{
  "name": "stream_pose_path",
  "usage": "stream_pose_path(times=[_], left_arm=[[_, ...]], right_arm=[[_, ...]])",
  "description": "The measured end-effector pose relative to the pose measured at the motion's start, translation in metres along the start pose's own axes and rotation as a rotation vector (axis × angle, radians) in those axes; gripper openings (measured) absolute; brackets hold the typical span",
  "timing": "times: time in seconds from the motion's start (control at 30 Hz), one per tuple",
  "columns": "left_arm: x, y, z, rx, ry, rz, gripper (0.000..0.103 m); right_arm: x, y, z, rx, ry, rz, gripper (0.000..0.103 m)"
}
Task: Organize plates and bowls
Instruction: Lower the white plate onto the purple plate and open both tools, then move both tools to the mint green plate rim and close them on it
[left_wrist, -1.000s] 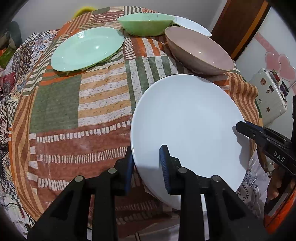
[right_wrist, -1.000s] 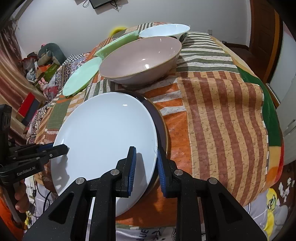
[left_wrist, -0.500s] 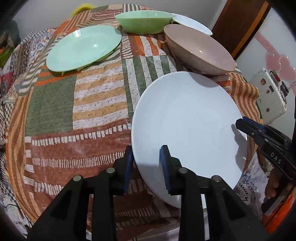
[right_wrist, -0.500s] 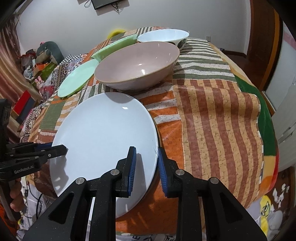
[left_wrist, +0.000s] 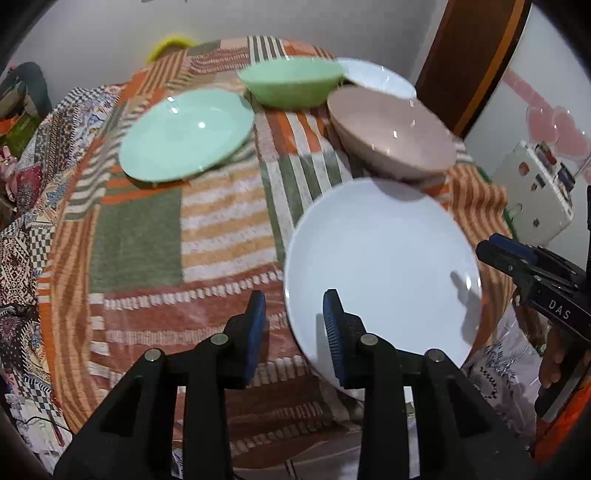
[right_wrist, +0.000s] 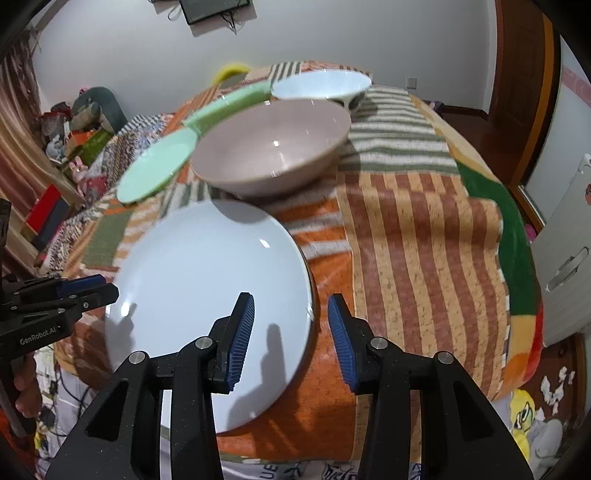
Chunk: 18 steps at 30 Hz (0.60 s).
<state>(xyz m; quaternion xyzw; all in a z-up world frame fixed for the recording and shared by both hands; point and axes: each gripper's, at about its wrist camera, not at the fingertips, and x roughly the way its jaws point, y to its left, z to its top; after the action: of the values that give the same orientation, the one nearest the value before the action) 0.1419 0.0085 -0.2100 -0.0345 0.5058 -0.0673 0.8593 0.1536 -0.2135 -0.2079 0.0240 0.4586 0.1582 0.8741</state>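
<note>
Both grippers released. Left gripper (left_wrist: 293, 325) has its jaws spread, straddling the near-left rim of the round white ceramic plate (left_wrist: 384, 266); contact can't be told. Right gripper (right_wrist: 290, 332) jaws spread, straddling the plate's right rim. Plate lies flat on the striped patchwork blanket (right_wrist: 417, 236) at the near edge, just in front of the beige-pink bowl (right_wrist: 271, 147). Mint green plate (left_wrist: 186, 134) and mint green bowl (left_wrist: 290, 85) sit farther back.

**Lighting and picture quality**

We record bright overhead room light and dark fisheye vignetting at all corners. Glare spots sit on the white plate (right_wrist: 207, 291) and pink bowl (right_wrist: 273, 147). Finger shadows cross the plate. The upper frame shows motion blur.
</note>
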Motion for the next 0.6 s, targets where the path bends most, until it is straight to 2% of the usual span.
stream_pose_path(times=[0.07, 0.13, 0.23, 0.37, 0.6], left_arm=[[-0.012, 0.007, 0.002, -0.014, -0.030, 0.005, 0.047], [-0.026, 0.018, 0.008, -0.035, -0.073, 0.016, 0.053], [-0.039, 0.033, 0.015, -0.054, -0.123, 0.055, 0.059], [-0.048, 0.066, 0.031, -0.118, -0.163, 0.089, 0.059], [-0.041, 0.121, 0.050, -0.210, -0.168, 0.144, 0.059]], right_arm=[[-0.006, 0.006, 0.005, -0.008, -0.019, 0.014, 0.039], [-0.010, 0.014, 0.011, -0.022, -0.042, 0.014, 0.052], [-0.013, 0.026, 0.020, -0.044, -0.079, 0.021, 0.054], [-0.010, 0.045, 0.037, -0.071, -0.105, 0.046, 0.054], [0.010, 0.081, 0.063, -0.116, -0.118, 0.091, 0.054]])
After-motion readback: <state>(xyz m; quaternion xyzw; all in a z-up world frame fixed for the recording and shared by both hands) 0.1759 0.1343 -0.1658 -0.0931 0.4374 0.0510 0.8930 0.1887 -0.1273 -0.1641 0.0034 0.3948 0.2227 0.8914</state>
